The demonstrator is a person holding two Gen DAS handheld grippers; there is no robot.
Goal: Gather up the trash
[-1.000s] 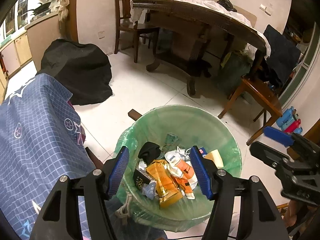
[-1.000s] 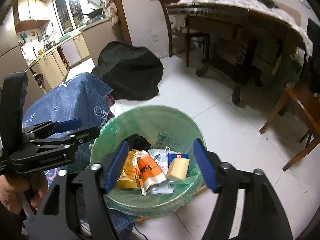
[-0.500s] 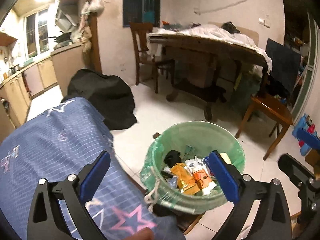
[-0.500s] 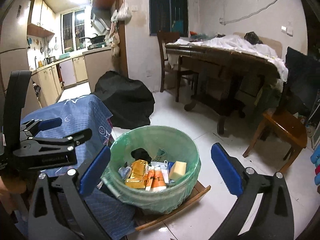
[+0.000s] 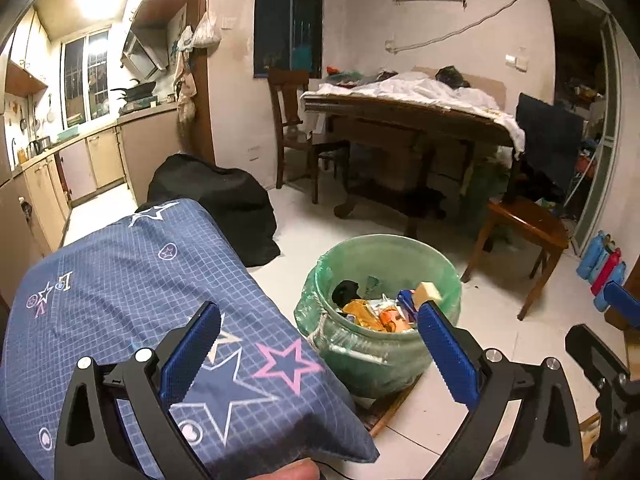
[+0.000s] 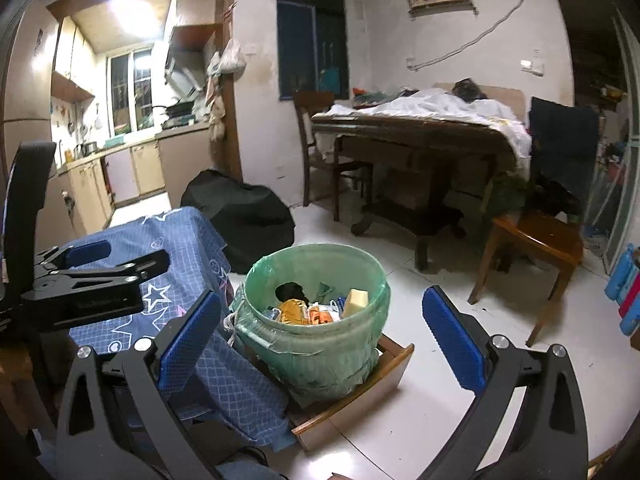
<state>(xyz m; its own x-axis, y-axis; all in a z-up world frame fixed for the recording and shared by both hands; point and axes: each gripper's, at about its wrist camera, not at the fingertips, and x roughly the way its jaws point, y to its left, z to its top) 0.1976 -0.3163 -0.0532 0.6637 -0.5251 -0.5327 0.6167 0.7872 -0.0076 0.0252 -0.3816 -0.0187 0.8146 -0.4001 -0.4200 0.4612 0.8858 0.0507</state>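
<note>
I read the left gripper point(image 5: 316, 356) as released, its jaws having just opened to full spread with nothing between them; it sits above a blue star-print cloth point(image 5: 132, 280). My right gripper point(image 6: 320, 340) is likewise released, jaws just opened wide and holding nothing. Just ahead of both, a green-lined trash bin point(image 6: 316, 340) stands on a wooden tray point(image 6: 384, 376) on the white tile floor point(image 6: 432, 408), touching the cloth's edge. The trash point(image 6: 316, 310), including orange wrappers and a yellow sponge, lies inside the bin. Beyond it are a black bag point(image 5: 224, 204) and a dining table point(image 5: 404, 120).
</note>
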